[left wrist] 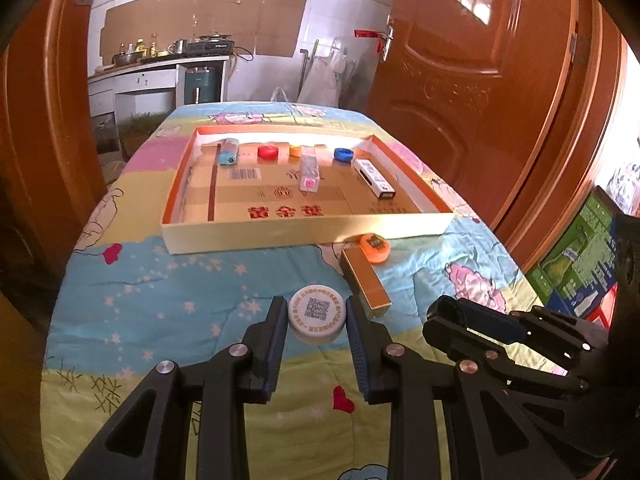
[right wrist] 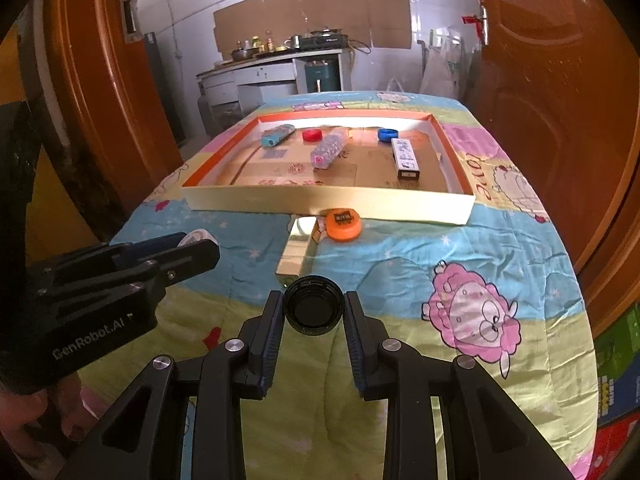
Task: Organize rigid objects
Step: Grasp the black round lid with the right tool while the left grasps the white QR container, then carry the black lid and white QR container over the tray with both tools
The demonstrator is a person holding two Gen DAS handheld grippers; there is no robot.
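Fingers of left gripper (left wrist: pixel 317 322) clasp white cap (left wrist: pixel 317 314); right gripper (right wrist: pixel 313 314) clasps black cap (right wrist: pixel 314 309), underside hidden.

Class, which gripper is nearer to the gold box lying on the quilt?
Left. The left gripper, holding the white cap, has one finger beside the gold box. The right gripper, holding the black cap, sits just short of it.

Black claws (left wrist: pixel 317 322) (right wrist: pixel 313 312), blue ribbed pads, silver screws, white "GenRobot.AI" lettering.

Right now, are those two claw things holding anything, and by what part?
Yes. The left gripper pinches a white cap by its rim; the right gripper pinches a black cap the same way.
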